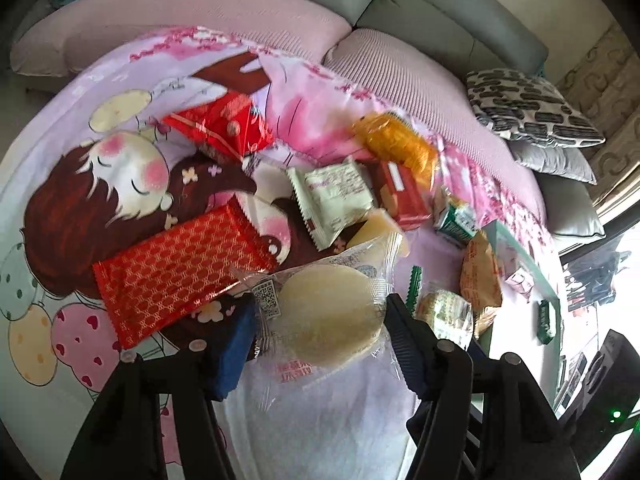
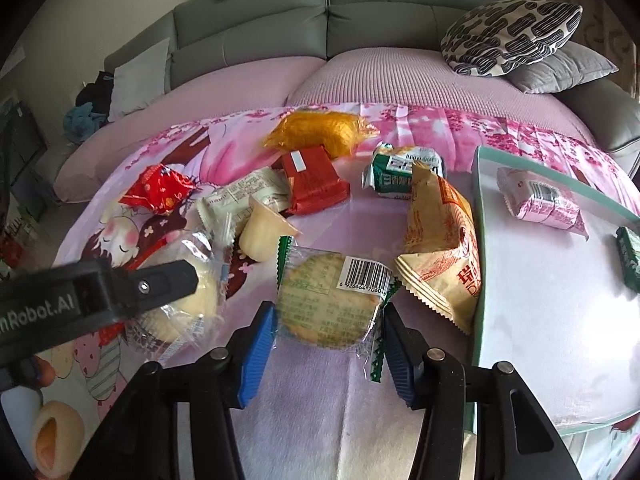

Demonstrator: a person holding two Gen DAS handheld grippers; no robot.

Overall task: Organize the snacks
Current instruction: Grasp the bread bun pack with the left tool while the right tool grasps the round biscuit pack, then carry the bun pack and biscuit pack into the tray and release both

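Note:
Wrapped snacks lie on a cartoon-print cloth (image 1: 100,184). My left gripper (image 1: 320,332) has its blue pads on both sides of a round pale cake in a clear wrapper (image 1: 328,312), apparently shut on it; the same cake shows in the right wrist view (image 2: 188,300) behind the left gripper's arm. My right gripper (image 2: 328,344) holds a round biscuit in a green-edged wrapper with a barcode (image 2: 328,300) between its blue pads. A shallow green-rimmed tray (image 2: 480,260) at the right holds a pink packet (image 2: 540,204) and a green packet (image 2: 628,256).
Loose snacks: red patterned packet (image 1: 176,268), red packet (image 1: 224,124), orange packet (image 2: 320,128), red box-like pack (image 2: 312,180), white packet (image 2: 244,196), jelly cup (image 2: 264,228), green-white pack (image 2: 400,172), tan bag (image 2: 440,240). Grey sofa (image 2: 320,20) with cushions (image 2: 508,36) behind.

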